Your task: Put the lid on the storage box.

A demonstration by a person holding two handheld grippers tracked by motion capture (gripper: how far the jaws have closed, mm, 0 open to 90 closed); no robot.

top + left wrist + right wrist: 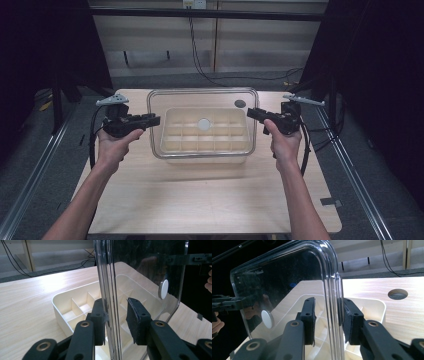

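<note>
Both hand-held grippers, left hand-held gripper (152,120) and right hand-held gripper (251,113), clamp opposite edges of clear lid (200,95), held just above divided box (172,145) on tabletop (200,200). Lid off; setting down remains.

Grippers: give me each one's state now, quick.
Left gripper: shut on the clear lid, at its left edge.
Right gripper: shut on the clear lid, at its right edge.

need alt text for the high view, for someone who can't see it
Two hand-held grippers, the left gripper and right gripper, grip opposite short edges of a clear plastic lid, holding it over a cream divided tray on a light wooden table. A white round knob sits at the lid's centre.
</note>
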